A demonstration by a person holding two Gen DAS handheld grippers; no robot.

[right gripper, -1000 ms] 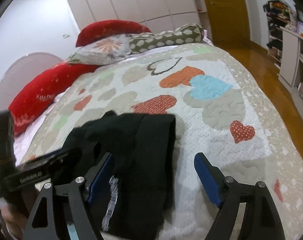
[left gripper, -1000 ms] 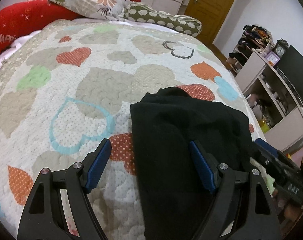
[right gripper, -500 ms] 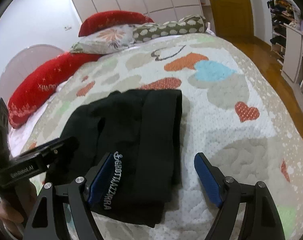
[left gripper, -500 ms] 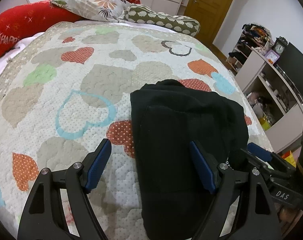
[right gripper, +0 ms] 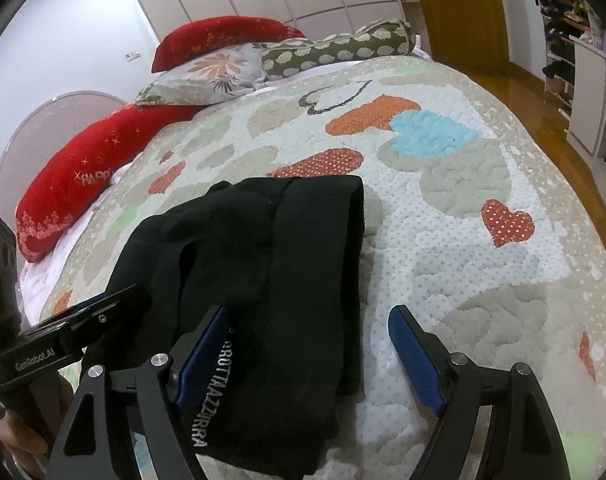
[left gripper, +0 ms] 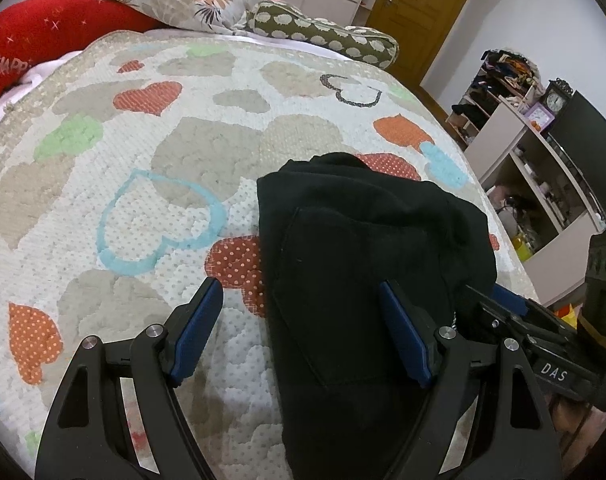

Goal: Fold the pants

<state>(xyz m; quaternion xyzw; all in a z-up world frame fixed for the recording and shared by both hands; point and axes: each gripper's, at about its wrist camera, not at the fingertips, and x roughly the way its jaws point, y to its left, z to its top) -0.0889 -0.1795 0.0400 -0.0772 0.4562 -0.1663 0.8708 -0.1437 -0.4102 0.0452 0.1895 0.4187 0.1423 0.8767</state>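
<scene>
The pants (left gripper: 363, 272) are lying as a compact black bundle on the quilted bed (left gripper: 151, 160), near its foot-end edge and directly ahead of both tools. The bundle's long axis is running away from the tools toward the pillows (right gripper: 207, 68), so both sets of fingers are pointing along its length, not across it.

The left tool (left gripper: 301, 330) is hovering with its jaws spread wide and gripping nothing; it is straddling the bundle's left edge, one finger over bare quilt, the other over black cloth. The right tool (right gripper: 313, 354) is likewise standing wide apart and empty, straddling the right edge, where a stacked band of fabric is showing. White lettering (right gripper: 211, 396) is lying just beside its left finger, at the near end of the bundle. Whether either tool is touching the cloth cannot be told.

Judgement: the garment appears already doubled over, and both tools are sitting about equally near the near end. Any remaining fold would presumably be carrying that end forward along the long axis, each tool taking its own corner. The right-hand layers look thicker and may be slipping unevenly if pinched shallowly.
</scene>
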